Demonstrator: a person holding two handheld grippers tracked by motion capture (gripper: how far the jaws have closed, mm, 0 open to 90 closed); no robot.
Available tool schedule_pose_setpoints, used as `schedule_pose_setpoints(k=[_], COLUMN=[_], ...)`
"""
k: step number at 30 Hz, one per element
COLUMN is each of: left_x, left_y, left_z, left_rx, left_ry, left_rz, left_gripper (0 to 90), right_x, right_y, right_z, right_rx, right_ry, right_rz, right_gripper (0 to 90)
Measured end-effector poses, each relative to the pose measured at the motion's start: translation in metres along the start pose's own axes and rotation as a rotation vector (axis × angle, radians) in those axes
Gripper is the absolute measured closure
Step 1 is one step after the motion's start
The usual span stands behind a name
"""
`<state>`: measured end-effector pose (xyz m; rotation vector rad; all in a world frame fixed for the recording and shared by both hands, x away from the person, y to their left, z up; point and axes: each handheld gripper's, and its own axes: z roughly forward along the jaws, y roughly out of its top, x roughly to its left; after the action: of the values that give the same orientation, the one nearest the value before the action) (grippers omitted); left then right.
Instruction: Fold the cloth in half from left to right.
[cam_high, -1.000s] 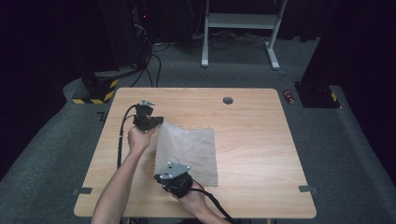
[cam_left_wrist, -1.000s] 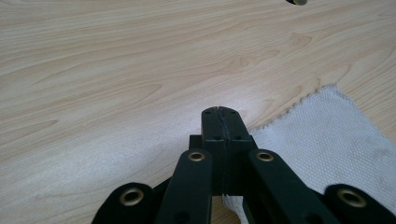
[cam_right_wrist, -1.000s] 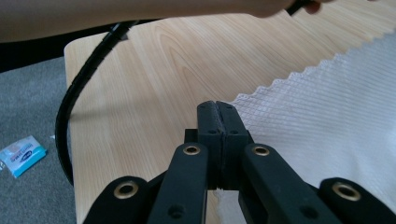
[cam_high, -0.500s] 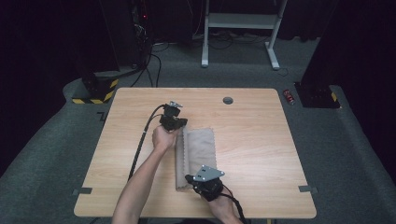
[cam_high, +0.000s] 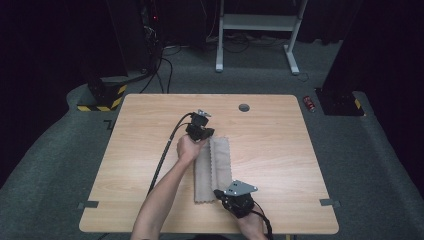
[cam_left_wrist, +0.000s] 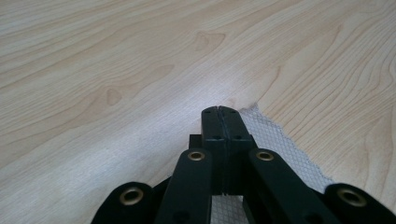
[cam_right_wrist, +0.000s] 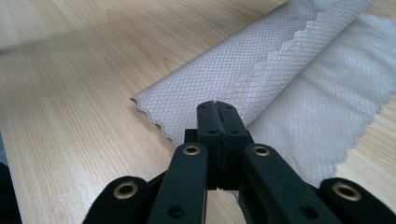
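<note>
A grey mesh-textured cloth (cam_high: 212, 170) lies at the centre of the wooden desk (cam_high: 280, 150) in the high view, folded lengthwise into a narrow strip with one scalloped edge running down its middle.

Left tool (cam_high: 200, 131): seen just above the centre of the high view, at the upper end of the cloth, with the left hand (cam_high: 189, 148) behind it and its black cable (cam_high: 162, 155) trailing down and to the left. In the left gripper view the left tool (cam_left_wrist: 219, 110) has its jaws pressed together with no gap between them; cloth (cam_left_wrist: 275, 140) shows to the lower right of the jaws and beneath them. Whether fabric is pinched between the jaws cannot be told.

Right tool (cam_high: 220, 192): lower centre of the high view, at the lower end of the cloth, carrying a grey three-cornered plate (cam_high: 240, 188). In the right gripper view the right tool (cam_right_wrist: 217, 105) also has its jaws closed flat against each other, tips over the folded layer of cloth (cam_right_wrist: 261, 60) — the scalloped edge crosses the upper right of that frame, with a single layer beyond it at the right. A grip on the fabric cannot be confirmed here either.

A small round dark grommet (cam_high: 244, 107) sits in the desk near its upper edge — well apart from the cloth.
</note>
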<state>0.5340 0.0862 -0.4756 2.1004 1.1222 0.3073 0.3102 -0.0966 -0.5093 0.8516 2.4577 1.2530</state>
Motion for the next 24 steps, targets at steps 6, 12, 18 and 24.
schedule_pose_setpoints(k=[6, 12, 18, 24], left_x=[-0.005, -0.013, -0.016, -0.016], left_y=[0.002, 0.005, 0.007, 0.005], left_z=[0.009, 0.018, 0.025, 0.032], left_rx=[0.013, 0.015, 0.019, 0.028], left_ry=[0.002, 0.0, 0.005, -0.004], left_rz=[0.017, 0.011, 0.012, 0.001], left_gripper=[90.0, 90.0, 89.9, 89.8], right_x=[-0.006, -0.01, -0.017, -0.022], right_y=[-0.007, -0.01, -0.014, -0.02], right_z=[-0.004, -0.008, -0.011, -0.01], right_rx=[0.007, 0.009, 0.023, 0.033], right_ry=[-0.012, -0.023, -0.032, -0.047], right_rz=[0.02, 0.037, 0.056, 0.074], right_gripper=[89.7, 89.7, 89.5, 89.3])
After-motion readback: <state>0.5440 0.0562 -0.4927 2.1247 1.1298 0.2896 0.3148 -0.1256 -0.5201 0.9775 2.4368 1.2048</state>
